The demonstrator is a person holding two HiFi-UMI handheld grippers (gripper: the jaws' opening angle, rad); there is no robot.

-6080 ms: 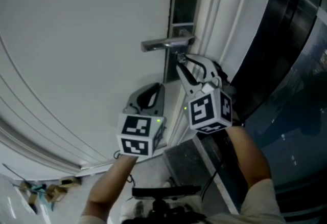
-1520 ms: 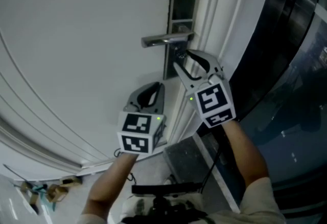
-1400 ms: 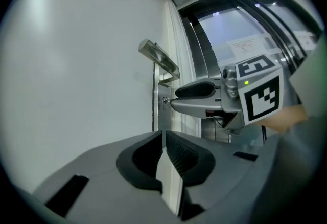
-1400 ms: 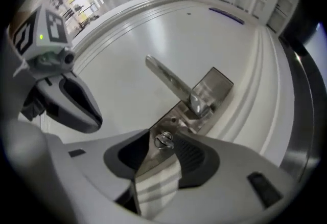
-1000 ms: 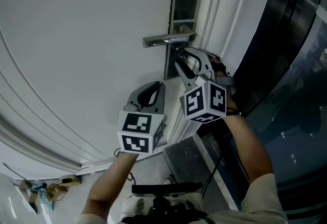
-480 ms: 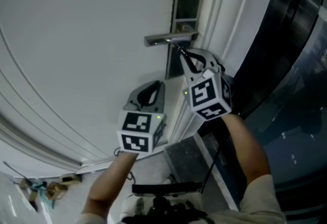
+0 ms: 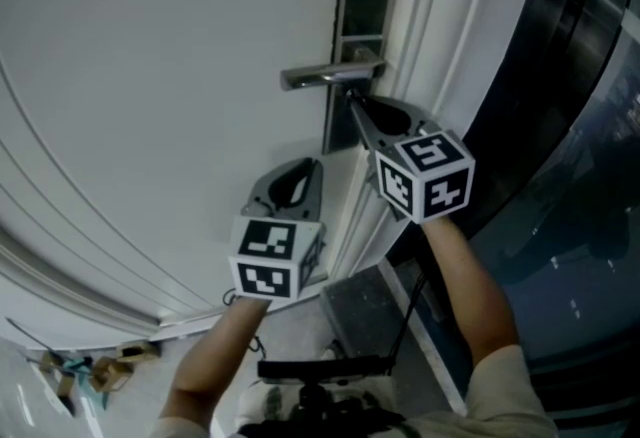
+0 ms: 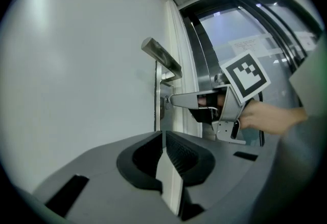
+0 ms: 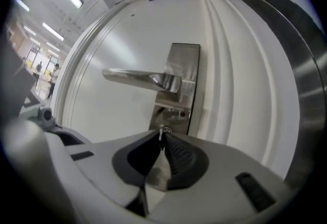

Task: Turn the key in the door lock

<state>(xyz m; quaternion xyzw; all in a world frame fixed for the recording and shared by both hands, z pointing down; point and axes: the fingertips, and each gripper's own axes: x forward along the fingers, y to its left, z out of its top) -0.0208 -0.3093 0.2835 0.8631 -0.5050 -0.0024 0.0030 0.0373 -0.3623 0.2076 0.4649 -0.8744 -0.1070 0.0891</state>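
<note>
We see the right hand-held gripper (image 7: 353,106) reaching level toward the white door (image 7: 150,76), its tips just under the lever handle (image 7: 325,76) on the tall metal lock plate (image 7: 358,6). Its jaws have just been closing, and in the right gripper view they are pressed onto the small metal key (image 8: 165,101), whose head shows as a bright sliver between the tips. The key stands in the lock below the handle, near the door's right edge, beside the moulded white frame (image 7: 425,16). The marker cube (image 7: 425,176) on this hand-held gripper sits tilted, one corner pointing down.

The left hand-held gripper (image 8: 162,136) is lower and to the left, well apart from the lock and touching nothing. Its jaws are pressed together with nothing between them, and it points level along the door face.

To the right of the frame we see dark glass panels (image 7: 570,126). At the near left, small bits of clutter (image 7: 85,371) lie on the floor.
</note>
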